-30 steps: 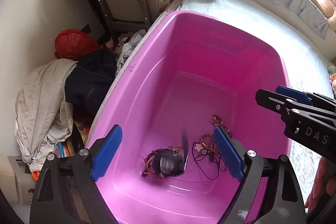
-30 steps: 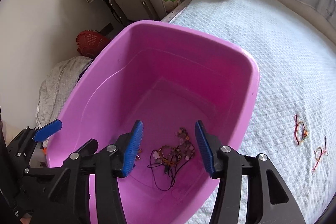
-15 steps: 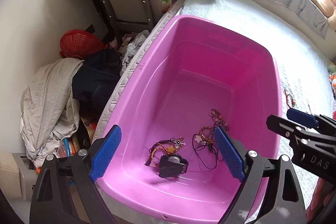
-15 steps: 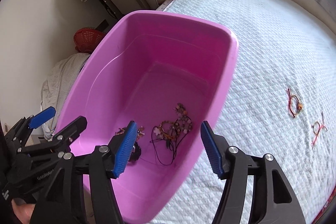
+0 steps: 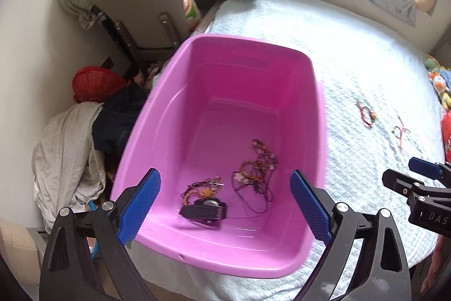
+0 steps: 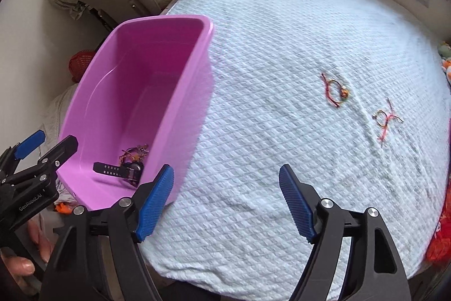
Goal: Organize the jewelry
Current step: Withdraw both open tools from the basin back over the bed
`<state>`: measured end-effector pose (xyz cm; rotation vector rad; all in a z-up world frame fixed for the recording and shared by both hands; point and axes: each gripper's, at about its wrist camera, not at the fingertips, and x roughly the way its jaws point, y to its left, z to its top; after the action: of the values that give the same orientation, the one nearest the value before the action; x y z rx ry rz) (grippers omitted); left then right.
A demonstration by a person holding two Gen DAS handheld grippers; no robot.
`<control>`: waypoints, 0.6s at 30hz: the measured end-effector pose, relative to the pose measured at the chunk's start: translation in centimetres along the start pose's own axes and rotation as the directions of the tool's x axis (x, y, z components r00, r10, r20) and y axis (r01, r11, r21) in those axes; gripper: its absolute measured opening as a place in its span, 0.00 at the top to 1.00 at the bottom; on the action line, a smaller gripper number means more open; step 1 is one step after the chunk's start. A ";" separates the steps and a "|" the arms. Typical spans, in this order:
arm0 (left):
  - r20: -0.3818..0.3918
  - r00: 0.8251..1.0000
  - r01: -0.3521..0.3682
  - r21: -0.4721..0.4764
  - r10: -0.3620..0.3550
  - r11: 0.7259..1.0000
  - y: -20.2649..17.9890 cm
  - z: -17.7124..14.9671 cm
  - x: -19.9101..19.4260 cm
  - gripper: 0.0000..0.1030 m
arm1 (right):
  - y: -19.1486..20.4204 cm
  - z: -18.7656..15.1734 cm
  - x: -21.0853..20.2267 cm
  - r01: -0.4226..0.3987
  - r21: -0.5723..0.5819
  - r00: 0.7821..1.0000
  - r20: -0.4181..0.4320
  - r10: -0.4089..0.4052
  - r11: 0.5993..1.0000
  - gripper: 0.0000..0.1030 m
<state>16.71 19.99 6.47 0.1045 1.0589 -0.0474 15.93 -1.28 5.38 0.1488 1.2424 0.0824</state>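
Both the left hand-held gripper [image 5: 225,205] and right hand-held gripper [image 6: 227,199] gape empty. Inside the pink plastic tub [image 5: 242,256] lie a black wristwatch [image 5: 203,212] and tangled beaded bracelets [image 5: 255,168], their strands hard to separate. Two red-corded bracelets [image 6: 336,90] lie on the pale quilted bed [image 6: 282,47], right of the tub.

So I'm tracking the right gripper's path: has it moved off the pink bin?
Yes. The right gripper swung right, off the pink bin, over the bedspread.
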 end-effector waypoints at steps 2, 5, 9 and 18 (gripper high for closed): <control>0.011 0.999 0.029 0.028 -0.030 0.999 -1.6 -0.4 -0.7 0.11 | -2.2 -1.2 -0.8 0.003 0.043 1.000 0.008 -0.004 0.999 0.28; 0.015 0.999 0.051 0.074 -0.052 0.996 -4.7 -1.1 -1.5 0.10 | -5.9 -3.0 -2.0 0.022 0.106 0.999 0.028 -0.025 0.994 0.28; -0.012 0.995 0.099 0.112 -0.098 0.989 -9.4 -2.0 -2.1 0.10 | -11.1 -5.4 -3.7 0.128 0.139 0.991 0.024 -0.133 0.982 0.25; -0.022 0.996 0.090 0.079 -0.089 0.993 -20.2 -4.6 -2.4 0.08 | -23.0 -10.3 -6.1 0.135 0.124 0.985 0.092 -0.147 0.983 0.25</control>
<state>9.74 0.39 5.09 0.1300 1.0795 -0.1703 3.76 -24.12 4.21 0.1646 1.1541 -0.1201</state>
